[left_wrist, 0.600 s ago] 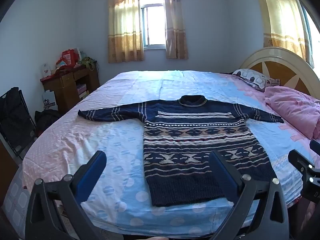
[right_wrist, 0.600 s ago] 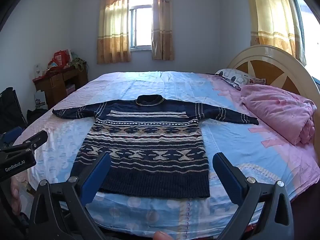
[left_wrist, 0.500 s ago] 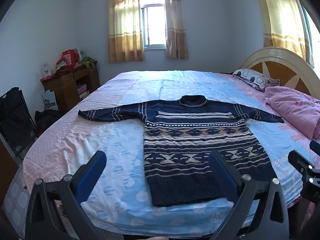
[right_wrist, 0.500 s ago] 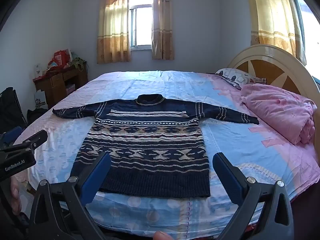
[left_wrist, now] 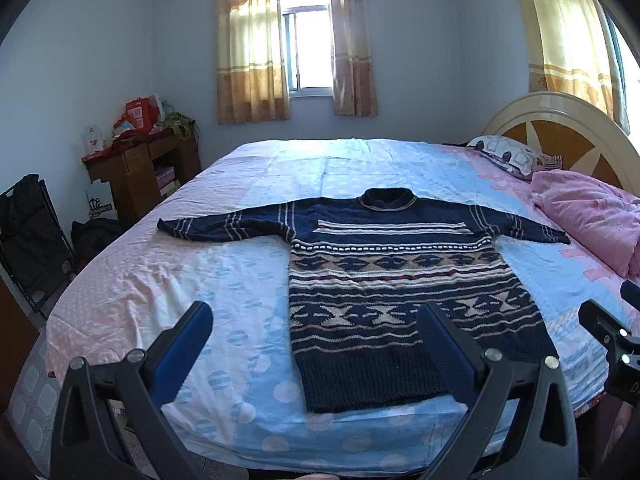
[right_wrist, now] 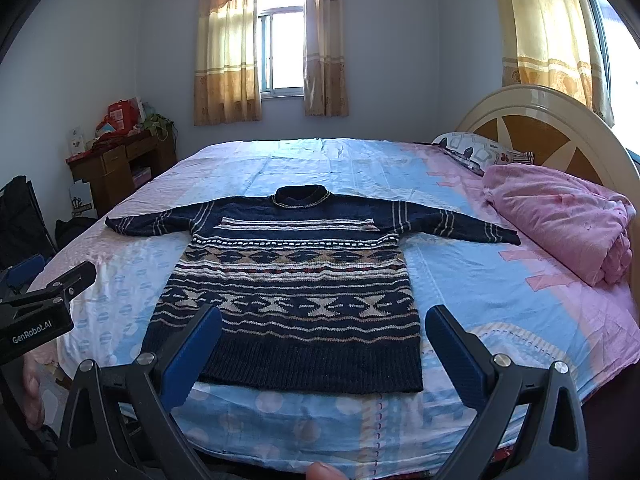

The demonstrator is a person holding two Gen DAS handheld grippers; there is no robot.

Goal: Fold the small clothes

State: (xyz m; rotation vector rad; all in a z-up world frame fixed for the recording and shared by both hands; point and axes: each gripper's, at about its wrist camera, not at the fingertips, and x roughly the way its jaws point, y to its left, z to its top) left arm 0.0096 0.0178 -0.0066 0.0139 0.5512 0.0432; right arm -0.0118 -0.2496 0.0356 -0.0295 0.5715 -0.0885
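A dark blue knitted sweater (left_wrist: pixel 384 276) (right_wrist: pixel 296 280) with beige patterns lies flat on the bed, face up, both sleeves spread out, hem toward me. My left gripper (left_wrist: pixel 316 320) hovers open above the bed's near edge, left of the sweater's hem. My right gripper (right_wrist: pixel 324 320) is open too, held before the hem's middle and right part. Nothing is between either pair of fingers. The right gripper's body shows at the edge of the left wrist view (left_wrist: pixel 612 336), and the left one in the right wrist view (right_wrist: pixel 40 304).
The bed (left_wrist: pixel 224 264) has a pink and blue dotted sheet. A folded pink quilt (right_wrist: pixel 560 220) and a pillow (right_wrist: pixel 476 152) lie by the headboard on the right. A wooden desk (left_wrist: pixel 140 168) and dark bags (left_wrist: pixel 32 228) stand at the left wall.
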